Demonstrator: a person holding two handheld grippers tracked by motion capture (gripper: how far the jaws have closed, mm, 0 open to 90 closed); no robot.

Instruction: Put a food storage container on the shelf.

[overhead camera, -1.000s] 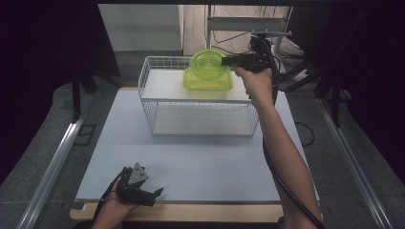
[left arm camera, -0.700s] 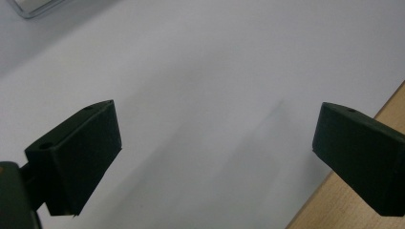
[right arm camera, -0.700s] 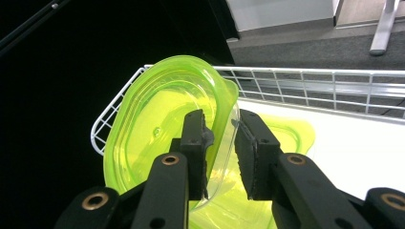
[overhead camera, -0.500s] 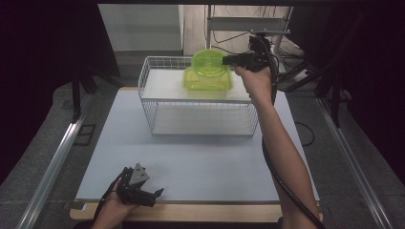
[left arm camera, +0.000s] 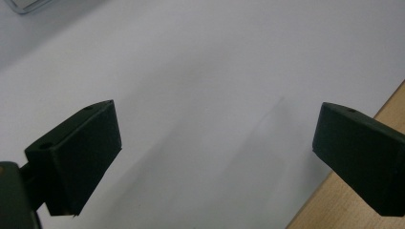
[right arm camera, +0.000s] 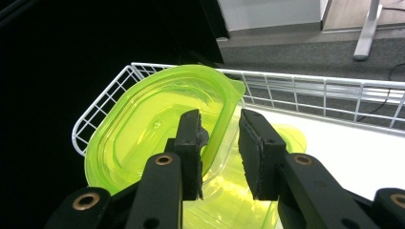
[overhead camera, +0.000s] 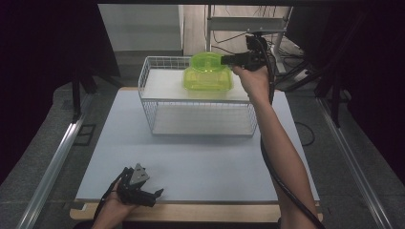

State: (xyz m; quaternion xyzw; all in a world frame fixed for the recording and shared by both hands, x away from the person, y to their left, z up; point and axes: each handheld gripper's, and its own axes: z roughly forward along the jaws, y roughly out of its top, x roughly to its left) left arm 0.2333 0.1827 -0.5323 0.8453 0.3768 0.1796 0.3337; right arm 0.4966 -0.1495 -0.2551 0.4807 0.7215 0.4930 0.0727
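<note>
Two clear lime-green plastic tubs sit on the top shelf of a white wire rack. The upper tub leans tilted on the lower tub. My right gripper reaches in from the right with the tilted tub's rim between its jaws. The jaws have just been opening, and a gap shows beside the rim. My left gripper rests in the hand near the table's front edge, jaws wide apart over the bare white top.
The rack stands at the back middle of the white table top, with a lower shelf under the tubs. A wooden strip runs along the table's front edge. Metal rails flank the table.
</note>
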